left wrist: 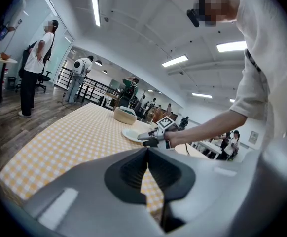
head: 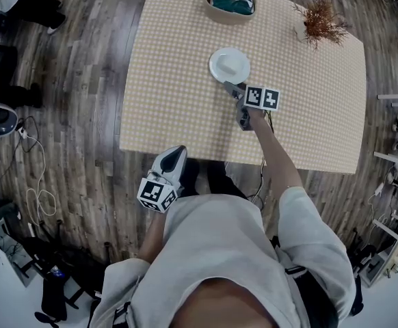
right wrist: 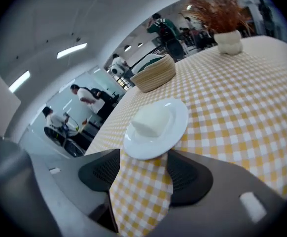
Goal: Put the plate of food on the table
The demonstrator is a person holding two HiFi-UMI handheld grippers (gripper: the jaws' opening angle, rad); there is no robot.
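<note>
A white plate (head: 230, 65) with a pale block of food (right wrist: 152, 120) rests on the yellow-checked table (head: 178, 101), a little beyond its middle. My right gripper (head: 232, 87) sits just in front of the plate with its jaws wide apart. In the right gripper view the plate (right wrist: 156, 129) has its near rim at the fingertips of that gripper (right wrist: 141, 168), and only cloth lies between the pads (right wrist: 188, 177). My left gripper (head: 177, 154) hovers at the table's front edge, empty, its jaws (left wrist: 147, 154) meeting at the tips. The left gripper view shows the right gripper (left wrist: 146, 139) beside the plate (left wrist: 133, 134).
A woven basket (head: 231, 4) with a teal cloth stands at the table's far edge. A dried plant in a white vase (head: 320, 20) is at the far right corner. Cables (head: 38, 176) lie on the wood floor to the left. People stand in the background.
</note>
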